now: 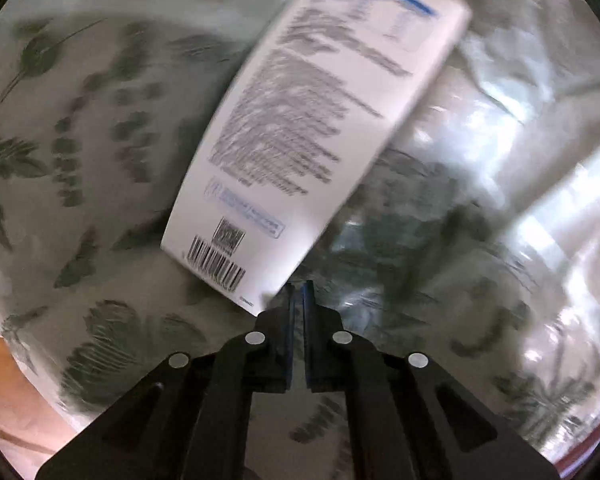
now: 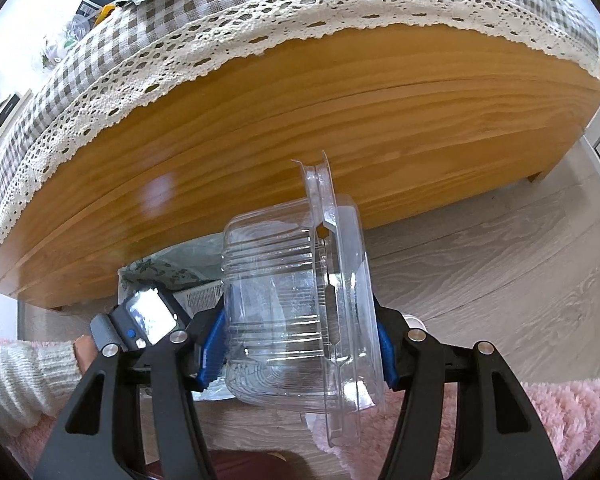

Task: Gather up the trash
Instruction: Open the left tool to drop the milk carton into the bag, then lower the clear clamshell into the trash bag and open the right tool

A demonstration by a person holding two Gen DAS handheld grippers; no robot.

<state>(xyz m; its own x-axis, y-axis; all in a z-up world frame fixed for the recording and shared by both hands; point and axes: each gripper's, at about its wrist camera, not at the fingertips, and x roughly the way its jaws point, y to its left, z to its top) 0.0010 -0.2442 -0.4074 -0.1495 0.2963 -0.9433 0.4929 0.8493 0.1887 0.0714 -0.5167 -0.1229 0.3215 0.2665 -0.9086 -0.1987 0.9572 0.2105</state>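
In the left wrist view a white carton with grey print and a barcode hangs over a leaf-patterned bag lined with clear plastic. My left gripper has its jaws nearly together and pinches the carton's lower corner. In the right wrist view my right gripper is shut on a clear plastic clamshell container, held on its side between the blue pads. Below and left of it the patterned bag shows, with the carton's print in its mouth. The view is blurred by motion.
A wooden table with a checked, lace-edged cloth stands ahead, with items on its far left top. Grey wood floor lies to the right, a pink fluffy rug below. A sleeved arm with a wrist device is at left.
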